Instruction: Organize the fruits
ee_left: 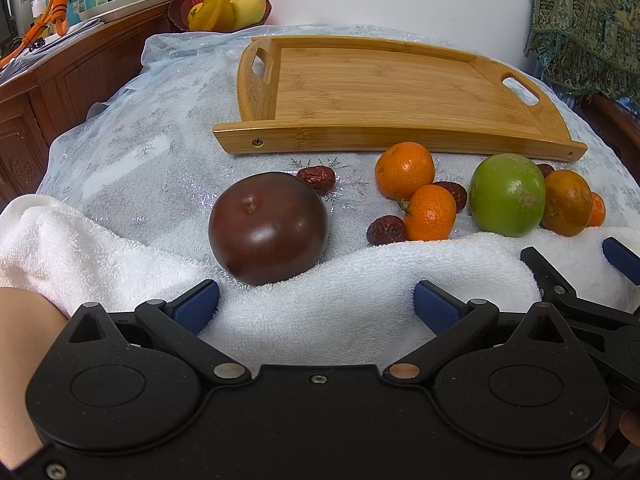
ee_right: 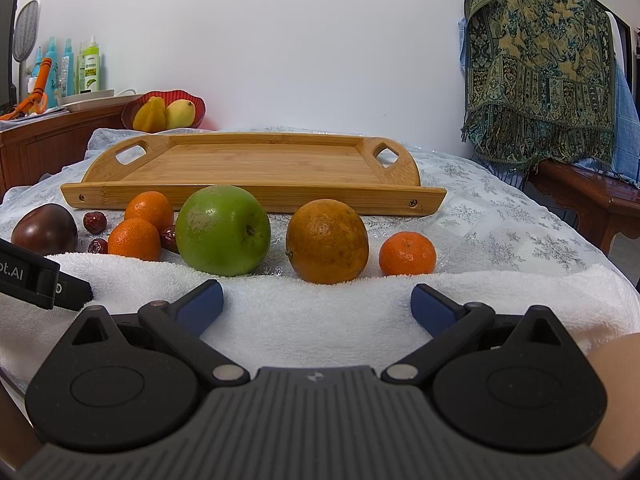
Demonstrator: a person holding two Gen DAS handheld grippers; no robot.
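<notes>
White towel (ee_right: 320, 312) fronts the fruit row; both claws (ee_left: 316, 304) (ee_right: 318, 304) gape empty.

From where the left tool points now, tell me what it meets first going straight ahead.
Most likely the dark red apple, slightly left of centre between the open left tool fingers, just past the white towel fold. Depth is uncertain.

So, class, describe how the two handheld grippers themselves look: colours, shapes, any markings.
Both grippers, left and right, have black linkage arms, round pivot housings, metal pins and blue textured finger pads. The right body is ribbed grey; white lettering ending "ot.AI" marks the left. No sleeves show.
</notes>
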